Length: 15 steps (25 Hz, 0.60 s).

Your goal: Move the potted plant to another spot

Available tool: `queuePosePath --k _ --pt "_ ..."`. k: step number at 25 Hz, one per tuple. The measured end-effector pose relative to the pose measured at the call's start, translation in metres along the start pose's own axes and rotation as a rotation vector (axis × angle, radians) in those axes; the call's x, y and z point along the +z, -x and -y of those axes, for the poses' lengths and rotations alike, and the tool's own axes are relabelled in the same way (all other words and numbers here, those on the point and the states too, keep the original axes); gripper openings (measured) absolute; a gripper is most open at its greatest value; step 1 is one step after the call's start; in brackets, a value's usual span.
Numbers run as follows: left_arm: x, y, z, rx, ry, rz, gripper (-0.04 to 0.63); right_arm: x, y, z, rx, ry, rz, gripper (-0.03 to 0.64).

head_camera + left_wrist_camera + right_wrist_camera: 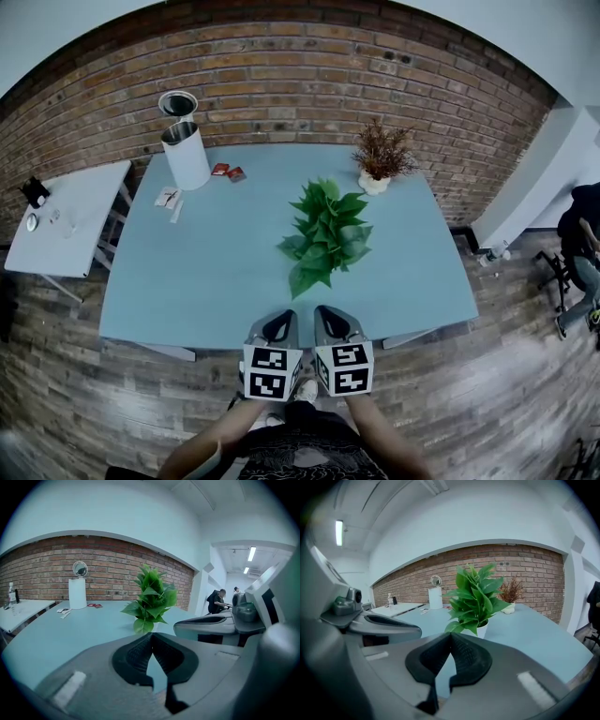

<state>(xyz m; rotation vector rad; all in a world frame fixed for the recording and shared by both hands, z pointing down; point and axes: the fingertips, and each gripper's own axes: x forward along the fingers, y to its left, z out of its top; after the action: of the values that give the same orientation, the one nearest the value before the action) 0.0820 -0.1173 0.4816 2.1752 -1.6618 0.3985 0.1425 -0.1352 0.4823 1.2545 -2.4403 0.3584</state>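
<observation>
In the head view, the potted plant (323, 234) is standing near the middle of the pale blue surface (187, 281), upright, with its leaves hiding the pot. The left claw (278, 328) and the right claw (330, 325) are hovering side by side at the near edge of the surface, well apart from the plant. A dried plant (382, 155) and a white canister (186, 155) are sitting along the far edge by the brick wall.

In the left gripper view, the left claw's jaws are meeting at the tips with nothing between them. The plant is showing beyond them, untouched.

In the right gripper view, the right claw's jaws are likewise pressed together and empty. The plant is standing ahead in its white pot (480, 629), resting flat on the surface.

As I judge it, no carrying is going on. Neither claw is gripping the pot, and both are hanging back from it. Whether the plant is waiting at its starting spot or sitting at a new one, these pictures are not telling. If the move is yet to come, the whole of it is remaining: opening, reaching, clamping, lifting and setting down.
</observation>
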Motion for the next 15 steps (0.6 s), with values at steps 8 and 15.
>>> queuePosePath --k 8,15 --pt "-0.007 0.009 0.004 -0.006 0.000 -0.005 0.002 -0.004 0.008 -0.007 0.008 -0.021 0.001 0.006" --pt "-0.008 0.018 -0.003 0.005 0.001 -0.002 0.002 -0.002 0.009 -0.019 0.022 -0.021 0.008 0.006"
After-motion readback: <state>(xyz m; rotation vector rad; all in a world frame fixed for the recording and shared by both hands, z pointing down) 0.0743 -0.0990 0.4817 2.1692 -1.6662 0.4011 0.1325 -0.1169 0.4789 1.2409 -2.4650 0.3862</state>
